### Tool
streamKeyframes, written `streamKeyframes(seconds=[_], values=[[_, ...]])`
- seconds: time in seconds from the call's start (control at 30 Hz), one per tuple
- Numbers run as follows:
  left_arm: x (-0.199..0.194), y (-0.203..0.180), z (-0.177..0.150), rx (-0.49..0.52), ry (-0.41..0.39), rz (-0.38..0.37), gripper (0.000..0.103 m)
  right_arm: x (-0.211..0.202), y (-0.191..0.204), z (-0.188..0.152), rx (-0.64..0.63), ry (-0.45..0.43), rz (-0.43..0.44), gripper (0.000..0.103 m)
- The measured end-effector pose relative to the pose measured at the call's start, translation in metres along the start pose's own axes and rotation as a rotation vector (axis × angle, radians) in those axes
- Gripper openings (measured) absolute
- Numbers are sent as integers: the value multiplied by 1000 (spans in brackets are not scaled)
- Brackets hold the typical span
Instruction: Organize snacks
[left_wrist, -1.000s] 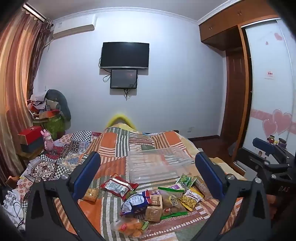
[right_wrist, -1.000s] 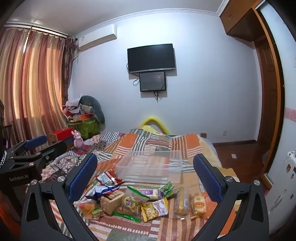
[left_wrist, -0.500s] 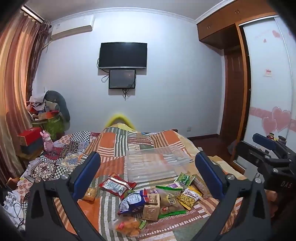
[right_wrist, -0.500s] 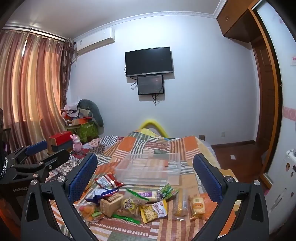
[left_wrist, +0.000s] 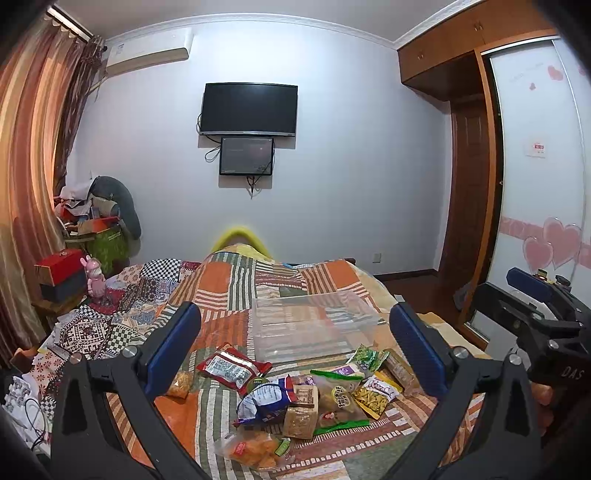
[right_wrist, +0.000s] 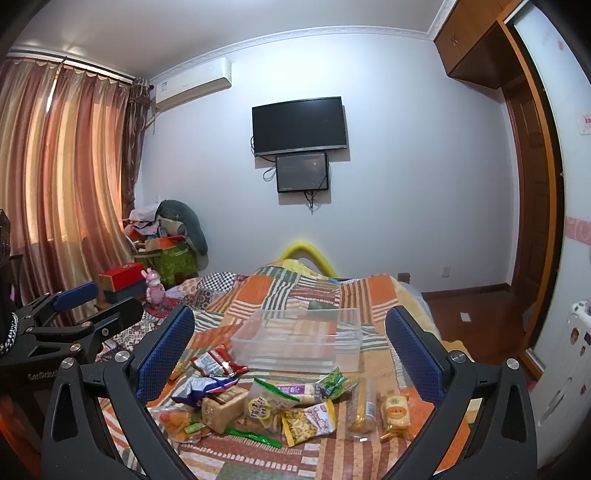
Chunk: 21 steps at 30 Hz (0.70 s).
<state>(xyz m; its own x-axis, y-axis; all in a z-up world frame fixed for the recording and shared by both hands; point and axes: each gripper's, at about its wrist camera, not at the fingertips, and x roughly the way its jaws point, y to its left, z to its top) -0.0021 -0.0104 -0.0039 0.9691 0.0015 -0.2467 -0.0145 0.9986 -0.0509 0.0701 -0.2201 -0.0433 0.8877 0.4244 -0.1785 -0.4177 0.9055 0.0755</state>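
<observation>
Your left gripper (left_wrist: 295, 347) hangs spread wide above the bed (left_wrist: 229, 280), gripping nothing. Your right gripper (right_wrist: 290, 345) is the same: jaws wide, nothing between them. Below both, the snacks (right_wrist: 273, 402) lie heaped on the quilt, and just beyond them sits the clear bin (right_wrist: 299, 341) with 0 packets visible inside.
</observation>
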Motion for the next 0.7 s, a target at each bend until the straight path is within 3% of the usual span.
streamKeyframes(seconds=[0.7], values=[[0, -1, 0, -2, -1, 0, 103, -1, 1, -1, 5, -3, 1, 103]])
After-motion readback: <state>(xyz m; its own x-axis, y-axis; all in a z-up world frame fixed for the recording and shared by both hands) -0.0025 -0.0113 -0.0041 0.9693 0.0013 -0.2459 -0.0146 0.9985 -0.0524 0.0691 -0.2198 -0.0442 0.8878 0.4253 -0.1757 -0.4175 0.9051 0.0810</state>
